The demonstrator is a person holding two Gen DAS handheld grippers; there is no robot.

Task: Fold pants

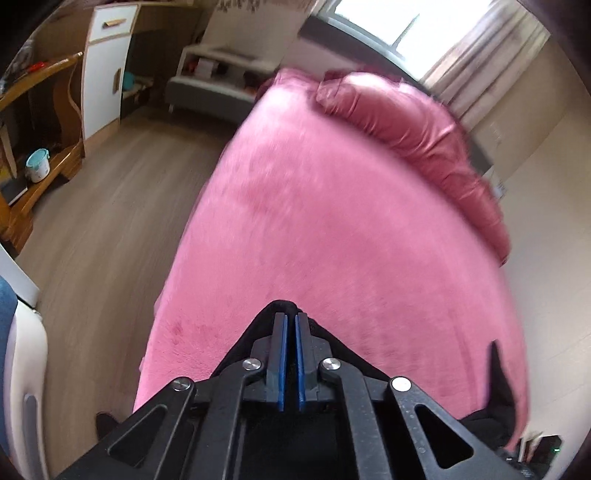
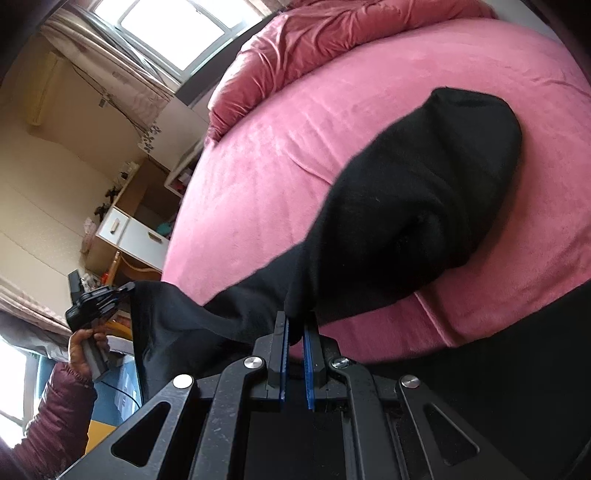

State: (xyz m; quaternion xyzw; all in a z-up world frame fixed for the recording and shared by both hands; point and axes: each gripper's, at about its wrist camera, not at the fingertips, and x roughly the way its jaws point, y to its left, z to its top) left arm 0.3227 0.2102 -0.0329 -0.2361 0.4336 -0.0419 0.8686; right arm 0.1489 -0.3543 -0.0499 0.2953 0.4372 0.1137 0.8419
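Gripping black pants (image 2: 406, 192) above the pink bed (image 2: 258, 184), left tongs (image 1: 290, 317) and right tongs (image 2: 296, 325) are each pinching cloth, apparently spreading it for folding.

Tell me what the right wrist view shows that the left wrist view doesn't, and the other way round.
Only the right wrist view shows the main body of the black pants trailing across the bed, the right gripper shut on the fabric, and the left gripper from outside, held in the person's hand.

Only the left wrist view shows the wooden floor, the white cabinet and a light blue pot on a shelf.

Both show the pink bed cover, the darker pink duvet, the window, and black fabric pinched between blue pads.
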